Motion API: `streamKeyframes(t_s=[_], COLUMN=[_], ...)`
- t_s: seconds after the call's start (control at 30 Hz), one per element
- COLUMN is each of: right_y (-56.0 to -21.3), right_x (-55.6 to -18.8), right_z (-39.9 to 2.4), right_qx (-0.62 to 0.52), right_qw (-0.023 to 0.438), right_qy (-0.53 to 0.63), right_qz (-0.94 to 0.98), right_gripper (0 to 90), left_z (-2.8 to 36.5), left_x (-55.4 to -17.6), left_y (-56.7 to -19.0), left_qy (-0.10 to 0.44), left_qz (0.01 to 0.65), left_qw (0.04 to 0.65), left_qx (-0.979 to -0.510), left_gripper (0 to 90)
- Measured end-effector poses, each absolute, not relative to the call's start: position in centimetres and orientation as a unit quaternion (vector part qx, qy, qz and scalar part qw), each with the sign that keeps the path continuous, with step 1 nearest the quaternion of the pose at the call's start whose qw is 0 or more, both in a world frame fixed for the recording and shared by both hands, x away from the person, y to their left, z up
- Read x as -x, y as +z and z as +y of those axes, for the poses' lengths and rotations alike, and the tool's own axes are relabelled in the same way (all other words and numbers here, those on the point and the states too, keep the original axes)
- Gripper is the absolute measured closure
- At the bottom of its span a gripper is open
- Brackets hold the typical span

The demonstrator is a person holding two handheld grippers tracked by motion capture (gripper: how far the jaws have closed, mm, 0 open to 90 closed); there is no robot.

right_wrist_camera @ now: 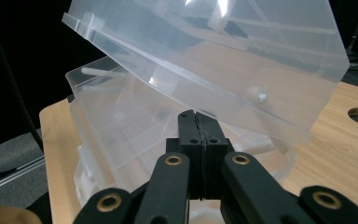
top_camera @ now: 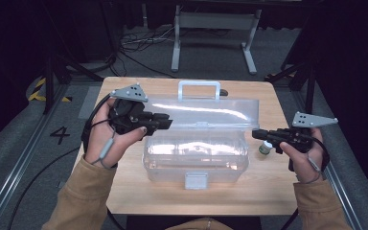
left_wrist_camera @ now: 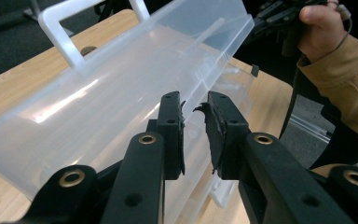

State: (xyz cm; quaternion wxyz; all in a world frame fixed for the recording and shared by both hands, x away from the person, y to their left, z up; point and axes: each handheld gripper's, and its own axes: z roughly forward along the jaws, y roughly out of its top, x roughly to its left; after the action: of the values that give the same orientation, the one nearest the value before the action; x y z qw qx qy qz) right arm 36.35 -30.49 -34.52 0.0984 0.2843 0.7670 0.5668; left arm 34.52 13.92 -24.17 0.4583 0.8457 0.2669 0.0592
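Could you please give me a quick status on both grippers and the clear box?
Left gripper open at the raised lid, nothing clamped. Right gripper shut, empty, beside the clear box. Small bottle by right gripper.

Clear glossy plastic box [top_camera: 195,155] with smooth lid [top_camera: 203,112] and frosted white handle [top_camera: 199,89]; matt pale wood table [top_camera: 124,191]; matt black plastic grippers with brass-coloured rivets [right_wrist_camera: 173,160] and rough rubbery pads [left_wrist_camera: 216,135].

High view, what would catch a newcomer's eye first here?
The clear plastic box at the middle of the wooden table, its lid raised open. The left gripper sits at the lid's left end, jaws slightly apart, while the right gripper, shut, hovers by a small bottle.
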Motion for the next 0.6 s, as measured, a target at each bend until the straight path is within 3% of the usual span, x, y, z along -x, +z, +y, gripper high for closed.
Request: streamKeyframes(t_s=[0.6], right_y=[-34.1], right_x=[-36.7], right_z=[-30.3], right_qx=[-0.31], right_qw=[0.11], right_qy=[0.587], right_qz=[0.74], right_gripper=[90.0], left_z=[14.8], left_x=[-33.7], left_y=[-28.0], left_qy=[0.064], left_qz=[0.288], left_qw=[0.472], left_qx=[-0.831], left_gripper=[77.2])
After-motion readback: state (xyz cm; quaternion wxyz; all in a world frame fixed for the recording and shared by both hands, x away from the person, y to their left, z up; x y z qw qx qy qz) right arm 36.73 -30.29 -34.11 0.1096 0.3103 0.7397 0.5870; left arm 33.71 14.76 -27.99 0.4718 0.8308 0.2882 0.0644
